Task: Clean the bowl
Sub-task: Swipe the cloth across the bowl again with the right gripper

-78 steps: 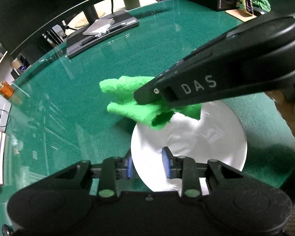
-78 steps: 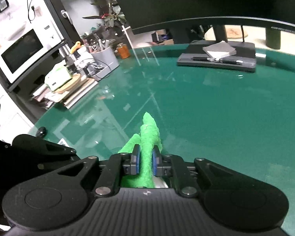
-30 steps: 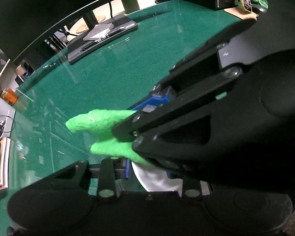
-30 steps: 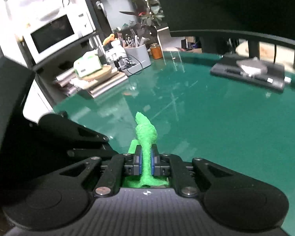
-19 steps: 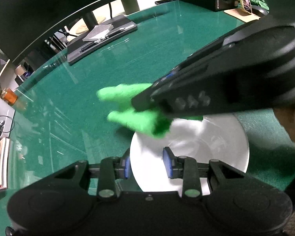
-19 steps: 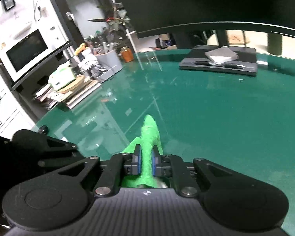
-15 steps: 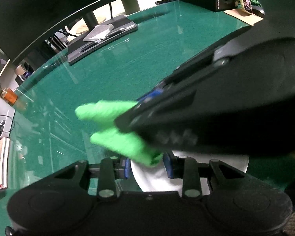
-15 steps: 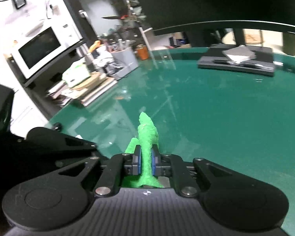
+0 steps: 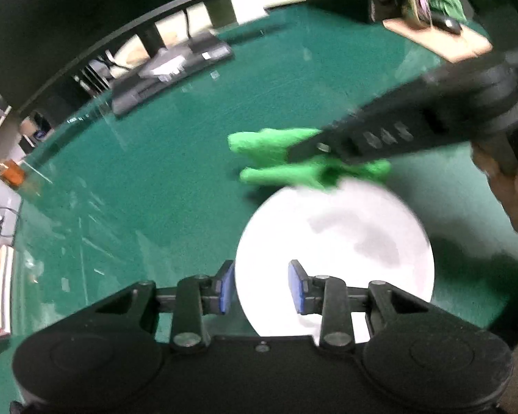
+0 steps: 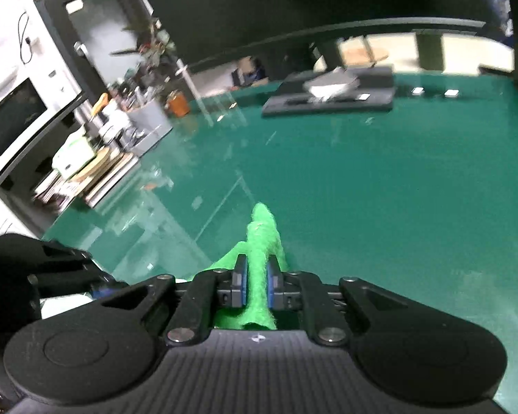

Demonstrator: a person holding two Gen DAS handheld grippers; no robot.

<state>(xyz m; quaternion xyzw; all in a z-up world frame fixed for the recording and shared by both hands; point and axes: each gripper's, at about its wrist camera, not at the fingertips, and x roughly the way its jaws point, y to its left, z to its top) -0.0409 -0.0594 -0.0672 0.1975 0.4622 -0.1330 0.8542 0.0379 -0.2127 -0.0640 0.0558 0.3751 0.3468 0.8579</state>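
Observation:
A white bowl (image 9: 345,234) sits on the green table (image 9: 190,179). My left gripper (image 9: 259,284) straddles the bowl's near left rim, one blue pad outside and one inside. Its jaws are opening, and a thin gap shows beside the outer pad. My right gripper (image 10: 257,276) is shut on a bright green cloth (image 10: 262,241). In the left wrist view the right gripper (image 9: 293,151) comes in from the right, blurred, and holds the cloth (image 9: 269,145) at the bowl's far rim. A hand (image 9: 514,186) grips its handle. In the right wrist view only a white sliver of the bowl (image 10: 62,307) shows, beside the left gripper (image 10: 51,265).
A black flat device (image 9: 169,72) lies at the table's far edge, also in the right wrist view (image 10: 331,96). A wooden stand with a phone (image 9: 431,34) is at the far right. Shelves with a microwave (image 10: 13,117) and clutter stand beyond the table's left edge.
The right gripper and cloth swept from over the bowl's near left side to its far rim, uncovering the bowl. The left gripper's pads stand slightly wider apart.

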